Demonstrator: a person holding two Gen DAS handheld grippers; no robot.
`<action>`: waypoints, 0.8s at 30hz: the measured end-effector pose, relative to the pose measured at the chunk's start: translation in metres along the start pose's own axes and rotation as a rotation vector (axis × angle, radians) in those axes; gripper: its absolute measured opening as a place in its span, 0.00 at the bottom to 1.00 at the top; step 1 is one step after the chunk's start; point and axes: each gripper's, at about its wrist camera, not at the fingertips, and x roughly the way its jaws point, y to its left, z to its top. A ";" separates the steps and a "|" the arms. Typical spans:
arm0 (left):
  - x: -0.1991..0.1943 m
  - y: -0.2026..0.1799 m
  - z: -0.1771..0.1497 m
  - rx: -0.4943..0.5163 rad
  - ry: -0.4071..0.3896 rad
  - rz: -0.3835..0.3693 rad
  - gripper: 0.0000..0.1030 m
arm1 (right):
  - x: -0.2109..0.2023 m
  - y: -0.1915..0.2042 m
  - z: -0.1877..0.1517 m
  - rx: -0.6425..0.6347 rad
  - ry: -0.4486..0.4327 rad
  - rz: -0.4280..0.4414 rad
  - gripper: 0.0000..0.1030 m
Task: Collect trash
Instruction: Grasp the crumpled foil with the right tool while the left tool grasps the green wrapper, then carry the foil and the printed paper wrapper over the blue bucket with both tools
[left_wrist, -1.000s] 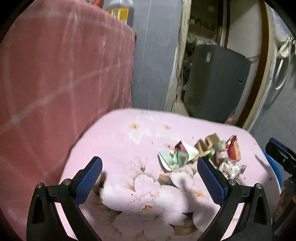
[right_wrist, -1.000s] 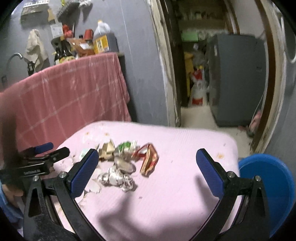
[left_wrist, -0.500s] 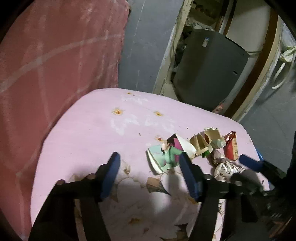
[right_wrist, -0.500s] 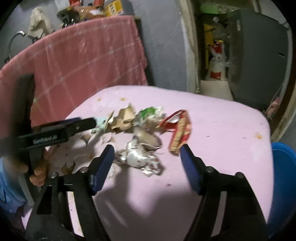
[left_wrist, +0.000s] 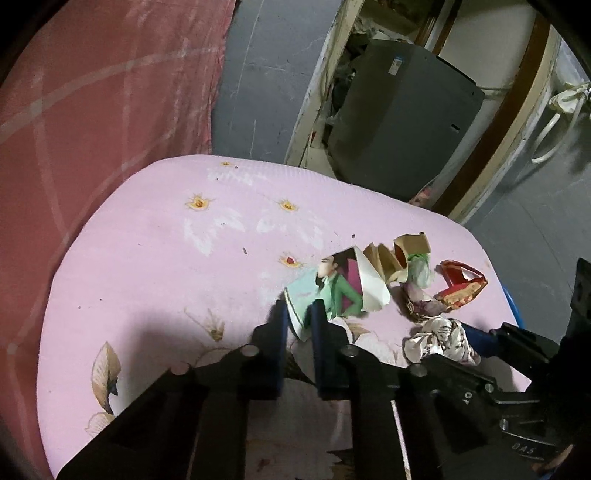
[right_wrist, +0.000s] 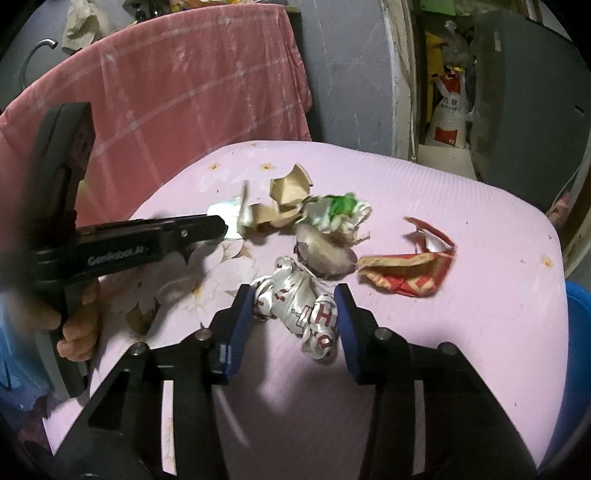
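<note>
Several pieces of trash lie on a pink flowered tablecloth (left_wrist: 155, 258). My left gripper (left_wrist: 298, 314) is shut on the near edge of a printed paper with a green-clad figure (left_wrist: 332, 291). My right gripper (right_wrist: 295, 299) is closed around a crumpled silver wrapper with red letters (right_wrist: 295, 306), its pads touching both sides. Beside it lie a red and yellow wrapper (right_wrist: 410, 273), torn brown cardboard (right_wrist: 288, 192), a green and white wrapper (right_wrist: 340, 210) and a dark flat scrap (right_wrist: 325, 251). The left gripper also shows in the right wrist view (right_wrist: 221, 225).
A blue bin (right_wrist: 576, 332) stands at the table's right edge. A pink checked cloth (right_wrist: 166, 96) hangs behind the table on the left. A grey appliance (left_wrist: 402, 122) stands in the doorway beyond.
Both grippers moved forward and down onto the pile and closed: the left on the printed paper, the right around the silver wrapper.
</note>
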 end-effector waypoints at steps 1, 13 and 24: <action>-0.001 0.001 0.000 -0.003 -0.001 -0.002 0.07 | -0.001 0.000 -0.001 0.001 -0.001 0.002 0.36; -0.027 -0.025 -0.015 0.070 -0.097 -0.010 0.00 | -0.028 -0.001 -0.015 0.014 -0.101 0.005 0.21; -0.065 -0.076 -0.020 0.144 -0.325 -0.023 0.00 | -0.107 -0.014 -0.019 0.017 -0.463 -0.112 0.21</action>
